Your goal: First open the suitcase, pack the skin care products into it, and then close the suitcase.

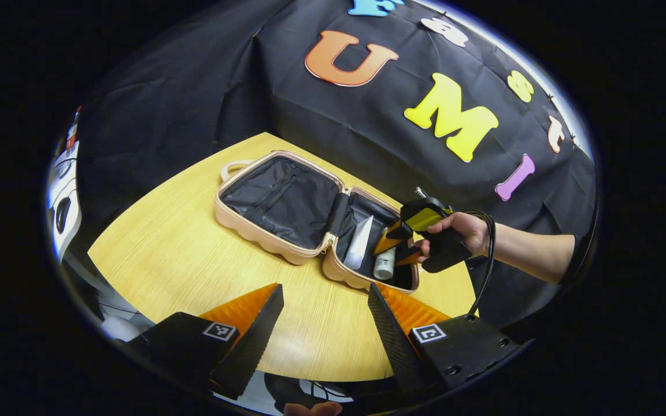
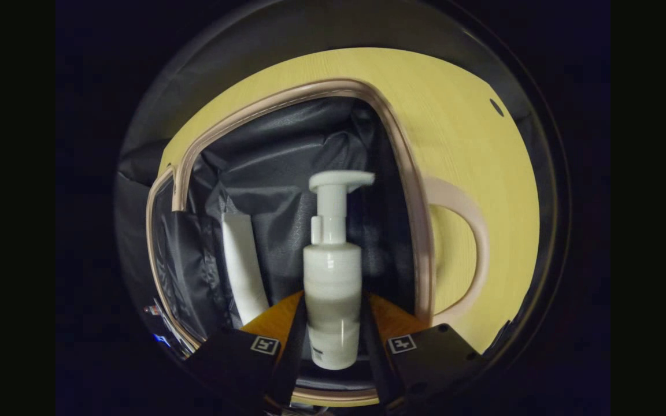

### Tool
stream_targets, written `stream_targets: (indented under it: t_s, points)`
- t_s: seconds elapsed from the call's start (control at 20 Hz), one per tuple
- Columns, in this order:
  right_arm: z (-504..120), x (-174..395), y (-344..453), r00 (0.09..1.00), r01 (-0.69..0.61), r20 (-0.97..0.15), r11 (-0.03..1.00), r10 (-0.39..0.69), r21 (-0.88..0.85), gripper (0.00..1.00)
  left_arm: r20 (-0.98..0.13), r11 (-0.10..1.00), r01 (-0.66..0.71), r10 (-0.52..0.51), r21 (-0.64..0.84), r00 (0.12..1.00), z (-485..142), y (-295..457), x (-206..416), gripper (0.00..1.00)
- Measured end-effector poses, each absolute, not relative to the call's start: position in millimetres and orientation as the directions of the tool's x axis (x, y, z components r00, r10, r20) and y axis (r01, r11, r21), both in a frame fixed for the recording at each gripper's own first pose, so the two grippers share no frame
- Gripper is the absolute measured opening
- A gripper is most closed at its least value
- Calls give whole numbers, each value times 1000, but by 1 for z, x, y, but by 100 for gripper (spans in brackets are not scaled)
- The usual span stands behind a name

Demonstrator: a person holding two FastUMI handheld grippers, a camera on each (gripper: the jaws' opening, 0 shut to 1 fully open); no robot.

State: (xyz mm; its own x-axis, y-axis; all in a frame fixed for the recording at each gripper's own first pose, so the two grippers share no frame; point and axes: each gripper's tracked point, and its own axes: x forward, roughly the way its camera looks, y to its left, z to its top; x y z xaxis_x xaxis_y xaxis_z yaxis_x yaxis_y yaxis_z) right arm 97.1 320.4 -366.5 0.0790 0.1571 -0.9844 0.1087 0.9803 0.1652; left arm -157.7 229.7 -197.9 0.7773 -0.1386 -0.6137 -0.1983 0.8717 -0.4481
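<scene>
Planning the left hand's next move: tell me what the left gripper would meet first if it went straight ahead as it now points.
Probably the open suitcase on the table, near its hinge; depth is unclear. The left gripper is open and empty.

one suitcase [image 1: 287, 211], one tube [image 1: 359, 242], one pump bottle [image 2: 333, 277]

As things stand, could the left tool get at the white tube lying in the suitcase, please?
Probably not directly: the left tool hangs open over the table, and the right tool with its pump bottle sits beside the white tube.
</scene>
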Motion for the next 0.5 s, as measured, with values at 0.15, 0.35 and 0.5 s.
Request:
stream_targets:
  t_s: [0.15, 0.35, 0.5]
  points:
    - [-349, 94, 321, 104, 96, -976, 975, 190, 200, 56, -610, 889, -177, -135, -423, 781, -193, 231, -151, 95]
    - [-299, 80, 314, 185, 60, -927, 938, 326, 342, 72, -577, 899, -129, -153, -418, 803, -189, 236, -135, 94]
    - [-254, 66, 297, 292, -36, -853, 897, 431, 441, 72, -560, 903, -122, -146, -412, 815, -193, 253, -120, 95]
